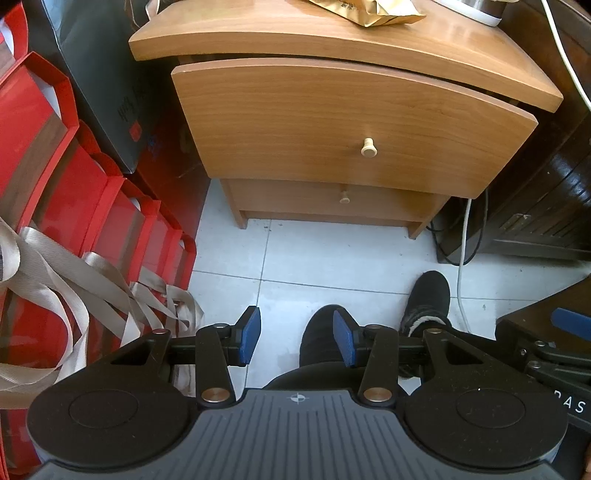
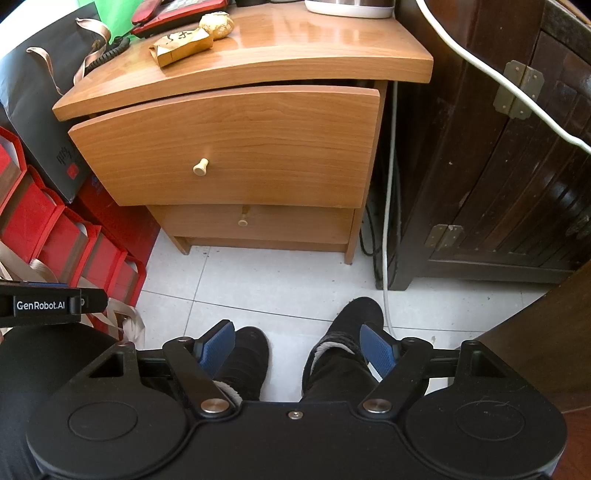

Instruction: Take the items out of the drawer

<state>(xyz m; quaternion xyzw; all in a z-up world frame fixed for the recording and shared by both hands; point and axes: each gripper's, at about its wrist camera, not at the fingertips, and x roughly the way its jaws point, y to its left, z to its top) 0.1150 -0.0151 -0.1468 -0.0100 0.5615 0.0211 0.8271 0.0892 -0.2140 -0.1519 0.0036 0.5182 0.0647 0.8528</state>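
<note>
My left gripper [image 1: 296,339] hangs low over the floor [image 1: 314,258], fingers [image 1: 251,334] apart and holding nothing. My right gripper [image 2: 301,349] sits beside it, fingers [image 2: 376,352] also spread wide and empty, above my black slippers [image 2: 360,317]. Both are well apart from the nightstand [image 2: 258,62] ahead. Its top drawer [image 2: 236,147] is pulled partway out, its front standing forward of the lower drawer [image 2: 258,221]; I cannot see inside it from here. Each drawer has a pale knob [image 2: 201,166], neither touched. On the nightstand's top lie a gold packet [image 2: 181,46] and a round wrapped item [image 2: 218,24]. Red bags [image 1: 55,177] crowd the left side, and a dark cabinet [image 2: 498,166] stands to the right with a white cable [image 2: 388,203] running down between.
</note>
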